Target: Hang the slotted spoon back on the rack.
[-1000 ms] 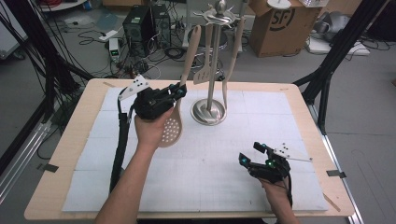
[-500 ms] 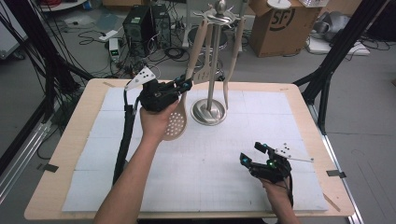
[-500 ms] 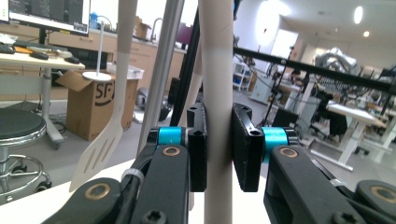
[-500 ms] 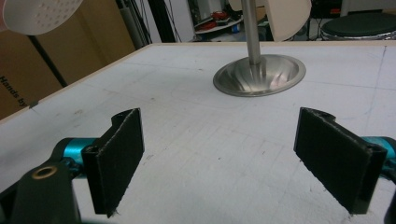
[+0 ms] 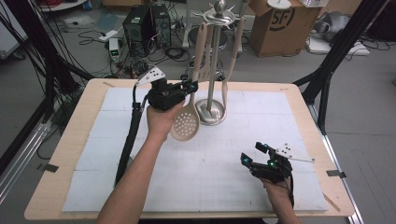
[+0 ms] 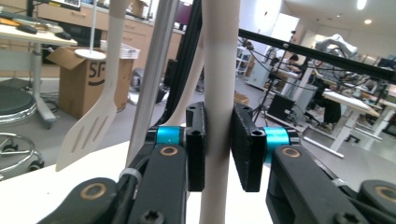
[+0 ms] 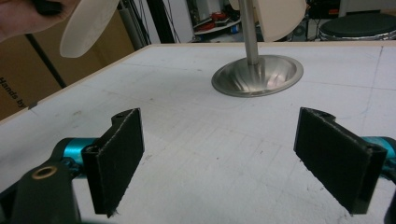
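Observation:
A beige perforated skimmer spoon hangs upright beside the steel utensil rack, its handle reaching up to the rack's top ring. My left gripper holds that handle level, just left of the pole. In the left gripper view the handle stands between both black pads, which lie against it; the left gripper has just been opening its jaws slightly. A slotted spatula hangs on the rack behind. My right gripper rests open on the mat at front right, nothing between its jaws.
The rack's round base sits at the back middle of the white mat. Another beige utensil hangs on the rack's right side. Beyond the table's far edge lie cables, a cardboard box and black frame legs.
My left hand has carried the skimmer spoon to the right, up against the rack, so its handle now stands by the pole. The right gripper has stayed put.

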`<control>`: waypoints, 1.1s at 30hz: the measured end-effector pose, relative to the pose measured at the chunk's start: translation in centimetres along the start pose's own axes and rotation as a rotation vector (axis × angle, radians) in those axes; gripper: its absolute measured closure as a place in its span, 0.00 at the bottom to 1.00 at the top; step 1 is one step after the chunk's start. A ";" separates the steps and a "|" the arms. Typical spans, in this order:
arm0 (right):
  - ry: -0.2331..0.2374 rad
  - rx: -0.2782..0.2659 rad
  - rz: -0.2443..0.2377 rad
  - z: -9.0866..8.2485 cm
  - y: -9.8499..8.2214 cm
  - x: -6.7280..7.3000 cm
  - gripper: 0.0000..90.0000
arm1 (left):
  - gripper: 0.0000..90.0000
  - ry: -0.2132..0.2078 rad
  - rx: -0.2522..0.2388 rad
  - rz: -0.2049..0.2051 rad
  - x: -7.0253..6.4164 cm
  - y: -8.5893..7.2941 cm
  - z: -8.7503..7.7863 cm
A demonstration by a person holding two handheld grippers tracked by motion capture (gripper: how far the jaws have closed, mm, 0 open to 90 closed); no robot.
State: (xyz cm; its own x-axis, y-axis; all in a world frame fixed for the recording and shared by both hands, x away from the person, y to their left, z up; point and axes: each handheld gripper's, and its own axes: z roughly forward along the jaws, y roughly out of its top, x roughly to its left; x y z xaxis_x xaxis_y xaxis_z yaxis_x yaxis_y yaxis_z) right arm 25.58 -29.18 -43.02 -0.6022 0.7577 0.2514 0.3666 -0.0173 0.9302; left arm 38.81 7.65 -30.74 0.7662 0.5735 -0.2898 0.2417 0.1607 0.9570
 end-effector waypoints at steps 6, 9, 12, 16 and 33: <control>0.001 0.000 -0.003 0.0 0.0 -0.1 0.17 | 0.64 0.054 0.008 -0.003 0.5 -0.8 -0.6; 0.002 0.001 0.000 0.0 0.0 0.0 0.17 | 0.58 0.048 0.011 -0.015 0.6 -1.2 -1.1; 0.001 0.004 -0.003 0.0 0.0 0.1 0.17 | 0.56 0.039 0.008 -0.018 0.4 -1.7 -1.9; -0.002 0.005 -0.008 0.1 0.0 0.1 0.17 | 0.50 0.019 -0.008 -0.014 0.2 -2.5 -3.4; -0.030 -0.010 -0.009 -0.2 0.1 -0.3 0.17 | 0.34 0.068 0.031 -0.020 -1.0 -8.9 -9.5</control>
State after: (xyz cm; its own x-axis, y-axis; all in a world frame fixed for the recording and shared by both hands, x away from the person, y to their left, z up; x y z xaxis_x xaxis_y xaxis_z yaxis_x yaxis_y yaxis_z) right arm 25.71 -29.54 -42.99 -0.5841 0.7770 0.2349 0.3539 -0.0167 0.9351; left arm 30.25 13.23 -38.85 0.7192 0.6239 -0.3058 0.2752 0.1483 0.9499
